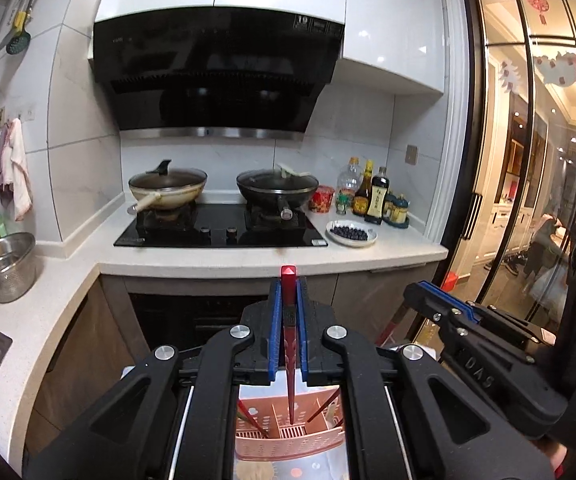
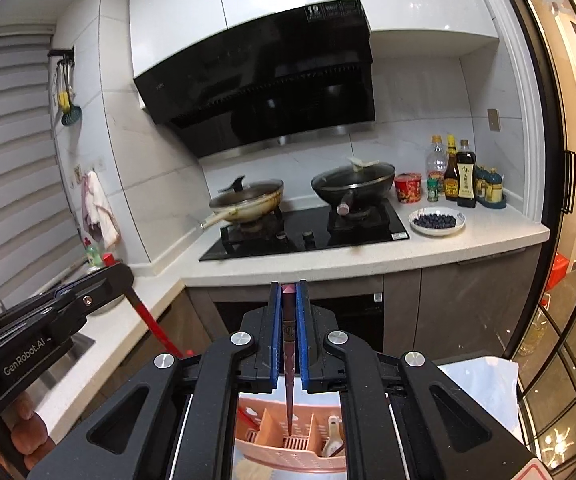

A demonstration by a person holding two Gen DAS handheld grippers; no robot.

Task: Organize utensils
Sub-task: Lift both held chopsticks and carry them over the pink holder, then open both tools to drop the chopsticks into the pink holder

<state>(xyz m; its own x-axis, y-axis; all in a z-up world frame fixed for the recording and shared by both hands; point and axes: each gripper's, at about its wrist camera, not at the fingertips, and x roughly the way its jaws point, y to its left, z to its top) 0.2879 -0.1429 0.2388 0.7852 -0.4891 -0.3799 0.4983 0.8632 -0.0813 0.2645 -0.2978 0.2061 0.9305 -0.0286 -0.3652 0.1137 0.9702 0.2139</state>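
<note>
Both claws are hanging side by side in front of the stove, each tilted a little downward toward the cabinets under the worktop.

The left claw, at the lower middle of its own view, is pinching a red chopstick between its blue pads, jaws pressed almost together. The stick is running upright in the frame, its squared top poking just above the fingertips and its thin end pointing down over a middle compartment of the pink slotted utensil basket at the bottom of the frame. More red chopsticks are leaning in the compartments on either side.

The right claw is mirroring that pose in its own view, clamping a dark patterned chopstick the same way, with the tip hanging above the middle slot of the basket. A white spoon is lying in the right-hand compartment. Whether either tip is touching the basket floor, I cannot tell.

At the lower left of the right view, fingers of the person's hand are wrapping the left handle. On the stove, a pale lidded wok and a black lidded wok are sitting on the burners, and a plate of blueberries is resting just beside the sauce bottles.
</note>
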